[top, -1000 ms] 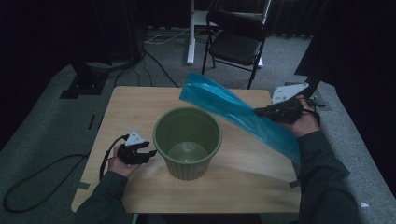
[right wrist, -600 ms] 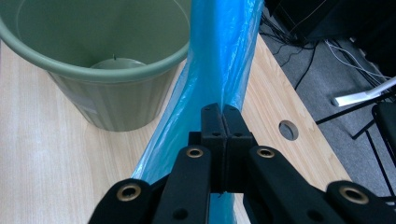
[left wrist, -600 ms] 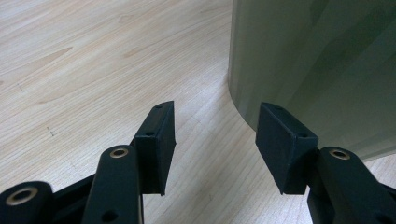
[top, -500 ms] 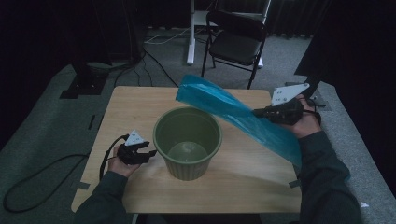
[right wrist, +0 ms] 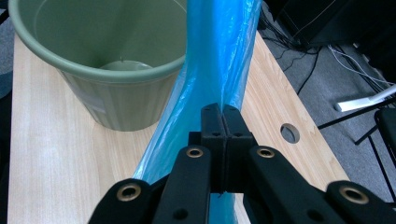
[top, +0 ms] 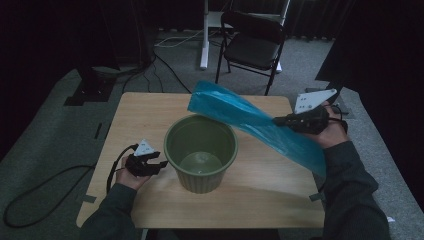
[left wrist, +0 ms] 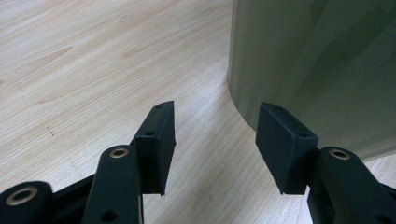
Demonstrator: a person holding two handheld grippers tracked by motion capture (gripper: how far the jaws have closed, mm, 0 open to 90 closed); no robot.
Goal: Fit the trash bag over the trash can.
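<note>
The right gripper [top: 280, 120], jaws clenched on the blue bag [top: 250, 122], holds its long axis running from four toward ten o'clock over the green bin [top: 201, 152], while the left gripper [top: 159, 163], jaws released, waits at the bin's nine o'clock on the worktop [top: 140, 115].

A bin [top: 201, 152] stood upright near the middle of the table [top: 150, 115], a little toward the person's edge. The left gripper [top: 150, 166] rested on the table just left of the bin, its 2 jaws apart and pointed at the bin's wall [left wrist: 317, 65]. The right gripper [top: 280, 121] was right of the bin and above the table, jaws pinched on a bag [top: 250, 122]. The bag stretched from behind the bin's far rim to the table's right edge. A chair [top: 252, 42] stood on the floor behind the table.
</note>
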